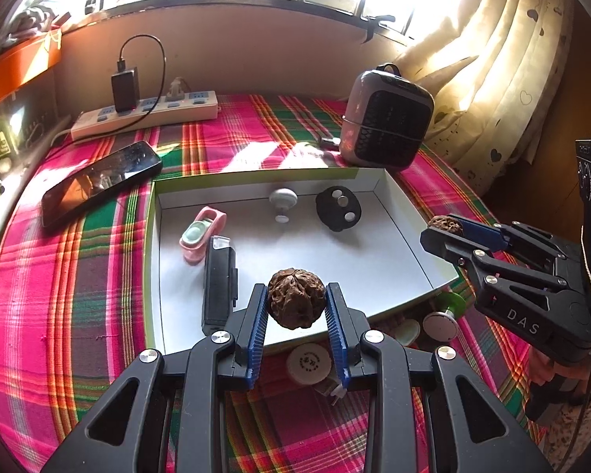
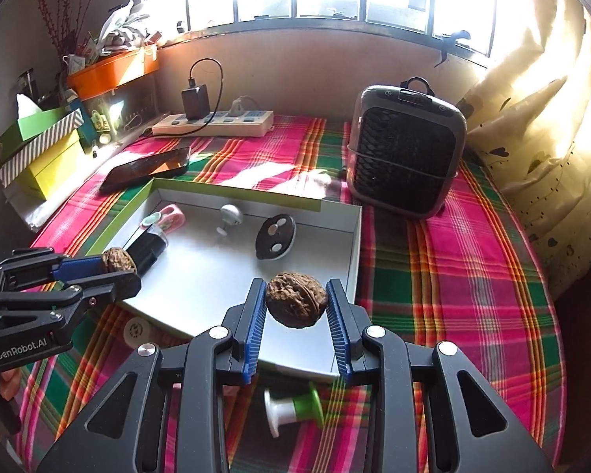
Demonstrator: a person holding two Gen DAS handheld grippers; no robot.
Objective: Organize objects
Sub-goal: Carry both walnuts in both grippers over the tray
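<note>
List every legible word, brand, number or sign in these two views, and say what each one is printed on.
"DAS" – side of the right tongs, in the left wrist view.
"GenRobot.AI" – side of the left tongs, in the right wrist view.
White round cap on the tablecloth: dark print, too small to read.
Stickers by the orange tray: blurred, unreadable.

Both wrist cams look steeply down, close over the white tray's (image 1: 390, 205) near edge; left cam from its left, right cam from its right; tray shared.
</note>
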